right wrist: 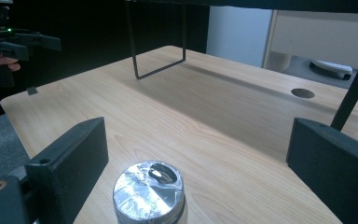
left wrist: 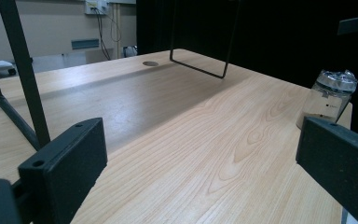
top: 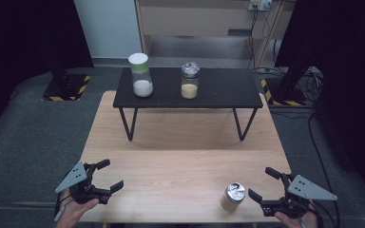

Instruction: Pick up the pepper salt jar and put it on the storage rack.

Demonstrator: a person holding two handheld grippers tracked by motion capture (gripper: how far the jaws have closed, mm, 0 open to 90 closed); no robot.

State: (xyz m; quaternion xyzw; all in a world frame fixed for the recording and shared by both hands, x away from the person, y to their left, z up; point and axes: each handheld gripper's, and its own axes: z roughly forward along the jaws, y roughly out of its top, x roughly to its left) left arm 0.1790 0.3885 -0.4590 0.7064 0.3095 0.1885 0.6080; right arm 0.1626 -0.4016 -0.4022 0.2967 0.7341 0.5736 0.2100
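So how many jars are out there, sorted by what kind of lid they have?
Foil-covered lid: 2, the jar on the black shelf and the jar on the wooden table by the right tool
White lid with a green band: 1, the jar of white powder
Total: 3 jars

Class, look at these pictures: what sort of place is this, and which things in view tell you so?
Probably a lab or test room: dark curtains around a wooden table, hazard-striped stand bases on the floor, and cables running to a wall socket.
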